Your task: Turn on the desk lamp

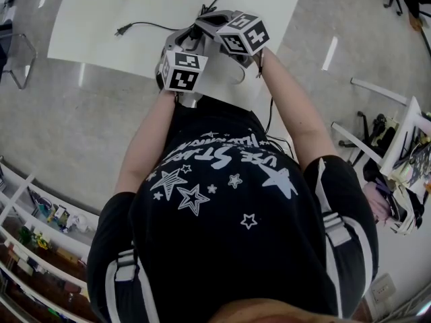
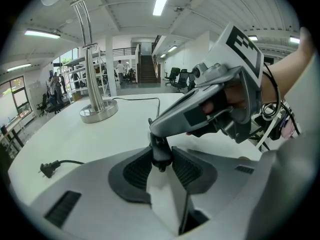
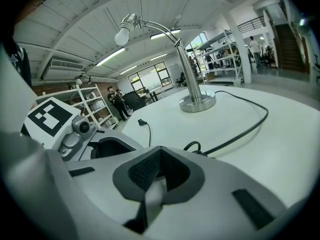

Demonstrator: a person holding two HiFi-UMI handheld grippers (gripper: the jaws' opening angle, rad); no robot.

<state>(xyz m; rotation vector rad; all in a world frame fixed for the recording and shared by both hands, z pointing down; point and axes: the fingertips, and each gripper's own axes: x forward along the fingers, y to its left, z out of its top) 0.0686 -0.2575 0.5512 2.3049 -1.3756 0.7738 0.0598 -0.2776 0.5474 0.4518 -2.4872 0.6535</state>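
Note:
The desk lamp is a chrome pole on a round base point(image 2: 98, 111) point(image 3: 197, 103), and its bulb point(image 3: 122, 35) looks unlit. Its black cord point(image 3: 240, 129) runs across the white table point(image 1: 101, 19) toward me. My left gripper point(image 2: 161, 153) is shut on a small black in-line switch point(image 2: 161, 156) on that cord. My right gripper point(image 2: 156, 134), jaws shut, comes in from the right and rests its tip on top of the switch. In the head view both grippers sit together at the table's near edge, the left gripper point(image 1: 190, 38) beside the right gripper point(image 1: 201, 21).
The cord's plug point(image 2: 47, 169) point(image 3: 142, 122) point(image 1: 121, 30) lies loose on the table, left of the grippers. White shelves point(image 1: 40, 227) stand at the lower left and a rack of clutter point(image 1: 397, 167) at the right. People stand far off in the hall.

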